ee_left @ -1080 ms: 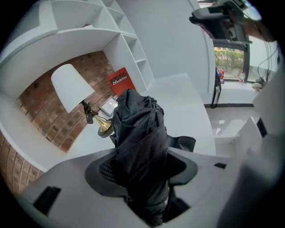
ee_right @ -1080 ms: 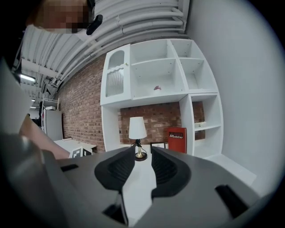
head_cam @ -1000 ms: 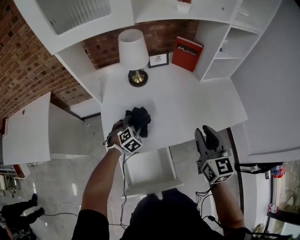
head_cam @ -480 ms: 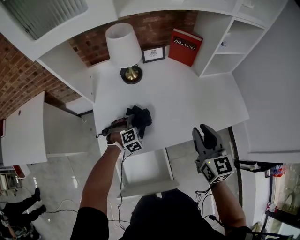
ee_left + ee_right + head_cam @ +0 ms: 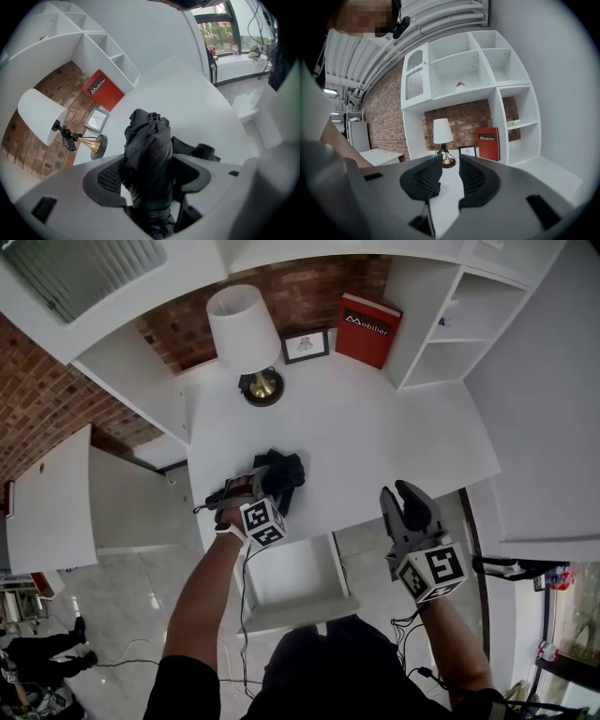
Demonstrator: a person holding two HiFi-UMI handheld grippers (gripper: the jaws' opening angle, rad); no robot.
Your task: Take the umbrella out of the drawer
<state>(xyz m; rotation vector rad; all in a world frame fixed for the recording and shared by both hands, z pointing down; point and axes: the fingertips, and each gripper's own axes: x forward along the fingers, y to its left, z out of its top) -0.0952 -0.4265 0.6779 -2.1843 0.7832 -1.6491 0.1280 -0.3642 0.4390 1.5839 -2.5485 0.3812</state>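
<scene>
**Umbrella out on the desk, drawer open below**

From the head view, the red book (image 5: 367, 329) propped at the back of the white desk (image 5: 375, 437) reads "Mobilier"; the print in the small framed picture (image 5: 307, 346) beside the lamp (image 5: 242, 329) is too small to read; the black folded umbrella (image 5: 281, 472) lies on the desk near its front edge, above the open drawer (image 5: 298, 612); the left gripper (image 5: 261, 486) is at the umbrella, and the right gripper (image 5: 401, 495) hangs off the desk's front edge, well apart from it.

In the left gripper view the jaws are opening with the umbrella between them, and a sliver of desk shows beside one pad.

In the right gripper view the pads stand a narrow gap apart with nothing between them; "Mobilier" is legible again.
</scene>
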